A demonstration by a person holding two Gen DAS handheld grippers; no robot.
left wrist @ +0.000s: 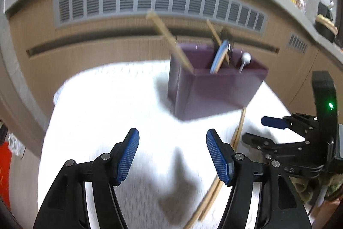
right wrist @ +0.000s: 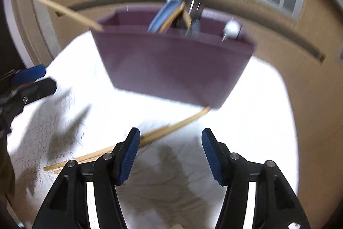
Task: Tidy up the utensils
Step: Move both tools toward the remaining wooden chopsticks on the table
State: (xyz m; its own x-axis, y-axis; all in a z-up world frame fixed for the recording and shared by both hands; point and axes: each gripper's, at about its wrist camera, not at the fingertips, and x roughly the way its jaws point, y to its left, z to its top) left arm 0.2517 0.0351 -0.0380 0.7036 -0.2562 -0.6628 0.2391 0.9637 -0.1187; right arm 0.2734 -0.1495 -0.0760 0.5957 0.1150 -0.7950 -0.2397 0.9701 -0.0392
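A purple utensil holder (left wrist: 214, 89) stands on a white cloth (left wrist: 107, 121); it also shows in the right wrist view (right wrist: 171, 65). Wooden chopsticks (left wrist: 169, 40), a blue utensil (left wrist: 218, 57) and a metal spoon (left wrist: 245, 59) stick out of it. A pair of wooden chopsticks (right wrist: 167, 131) lies on the cloth in front of the holder, also in the left wrist view (left wrist: 238, 134). My left gripper (left wrist: 172, 153) is open and empty above the cloth. My right gripper (right wrist: 170, 153) is open and empty just above the lying chopsticks; it shows from the side (left wrist: 261, 130).
A beige cabinet front with a grey vent grille (left wrist: 158, 3) runs behind the cloth. A grey countertop (left wrist: 310, 20) with small items curves at the right. The other gripper's tips (right wrist: 32, 81) show at the left edge.
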